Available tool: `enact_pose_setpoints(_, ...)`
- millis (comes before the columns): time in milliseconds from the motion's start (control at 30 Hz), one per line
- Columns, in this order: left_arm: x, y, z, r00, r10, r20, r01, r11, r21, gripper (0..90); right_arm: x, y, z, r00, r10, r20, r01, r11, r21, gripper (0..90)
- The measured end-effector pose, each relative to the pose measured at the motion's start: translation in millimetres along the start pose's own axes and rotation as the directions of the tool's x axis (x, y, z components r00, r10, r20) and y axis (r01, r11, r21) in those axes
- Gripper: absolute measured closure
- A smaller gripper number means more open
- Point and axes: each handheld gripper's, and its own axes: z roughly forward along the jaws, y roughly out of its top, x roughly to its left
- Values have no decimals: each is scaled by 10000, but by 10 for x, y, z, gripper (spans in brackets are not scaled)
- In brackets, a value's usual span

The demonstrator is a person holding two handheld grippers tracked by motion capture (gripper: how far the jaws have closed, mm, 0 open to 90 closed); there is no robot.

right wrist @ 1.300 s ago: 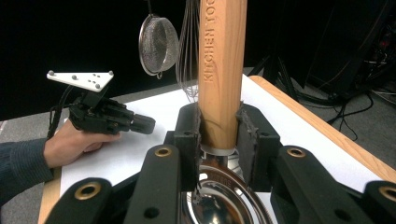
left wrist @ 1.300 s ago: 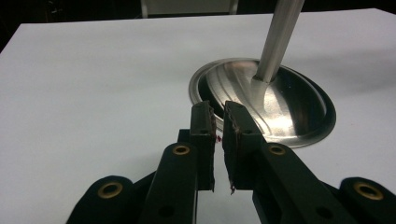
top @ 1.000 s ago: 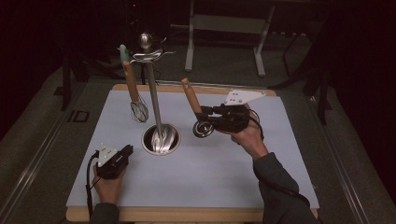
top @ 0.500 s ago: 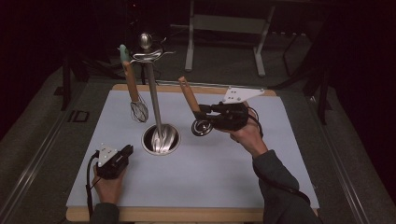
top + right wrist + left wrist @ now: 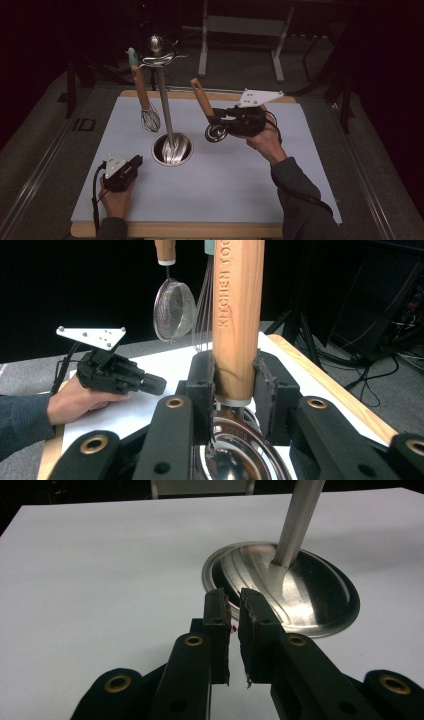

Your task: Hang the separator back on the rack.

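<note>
High view: right claw [image 5: 216,121] clenched on a wooden-handled ladle [image 5: 202,102], held above the worktop [image 5: 240,175].
Hidden: ladle bowl cut off at the bottom edge of the right gripper view.
Writing: "KITCHEN TOO…" on the handle, the rest cut off.
Left claw [image 5: 234,611]: nearly closed, grasping nothing, just short of the stand base [image 5: 320,600].
Rack: strainer [image 5: 173,310] and whisk [image 5: 149,119] hang beyond the right claw.

The wooden handle [image 5: 237,320] bears burnt-in lettering reading "KITCHEN TOO", then cut off.

Wooden-handled steel utensil [image 5: 238,325]: handle top cut by frame edge; bowl apparently hidden behind black jaws.
</note>
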Motion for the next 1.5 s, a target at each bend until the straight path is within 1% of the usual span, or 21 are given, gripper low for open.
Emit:
enact_pose_setpoints(233,-2,0,-1,10000,6,-5,-6,10000,11,826,-4,-2,15,10000,-51,-24,51,10000,67,709)
enact_pose_setpoints(333,-3,1,-1,10000,12,-16,-11,10000,14,826,-2,10,27,10000,-70,-25,70,10000,-3,709)
enact_pose_setpoints(1200,-2,1,-3,10000,17,-10,-17,10000,11,826,91,222,125,9984,-492,-282,486,9986,-213,709)
enact_pose_setpoints(1500,-1,0,-3,10000,-1,-2,1,10000,-7,825,96,275,148,9981,-501,-361,489,9983,-331,709)
